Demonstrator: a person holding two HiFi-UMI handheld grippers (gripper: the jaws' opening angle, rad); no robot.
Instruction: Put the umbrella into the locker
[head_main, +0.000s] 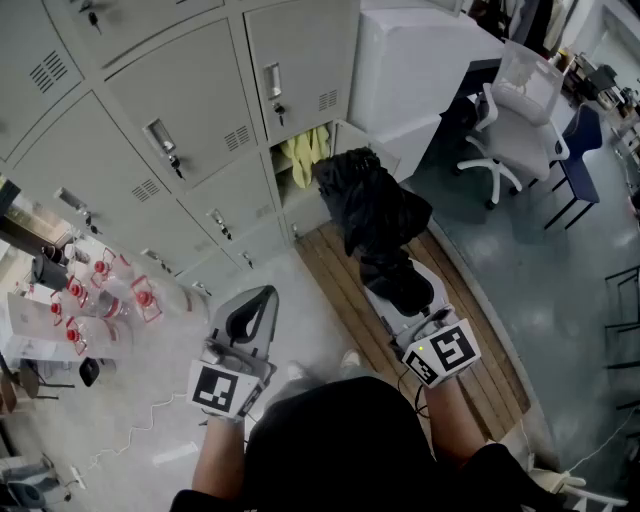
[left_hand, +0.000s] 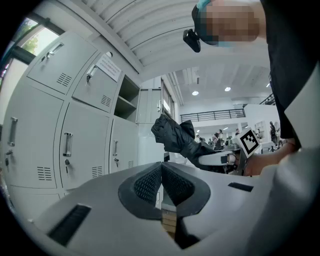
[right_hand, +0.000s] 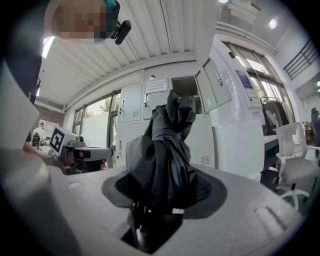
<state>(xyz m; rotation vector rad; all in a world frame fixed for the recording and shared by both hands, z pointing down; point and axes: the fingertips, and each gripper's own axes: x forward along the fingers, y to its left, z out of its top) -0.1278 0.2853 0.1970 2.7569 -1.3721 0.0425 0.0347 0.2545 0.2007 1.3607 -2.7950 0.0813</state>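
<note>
a folded black umbrella (head_main: 372, 212) sits clamped in the jaws of the right gripper (head_main: 402, 292), jutting forward from it, its tip just short of an open locker (head_main: 277, 162) holding a yellow cloth (head_main: 306, 152). the left gripper (head_main: 262, 300) hangs alongside, jaws together on nothing.

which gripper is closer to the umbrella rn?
Right. The right gripper is shut on the umbrella; the left gripper is off to its left, jaws together, not touching it.
</note>
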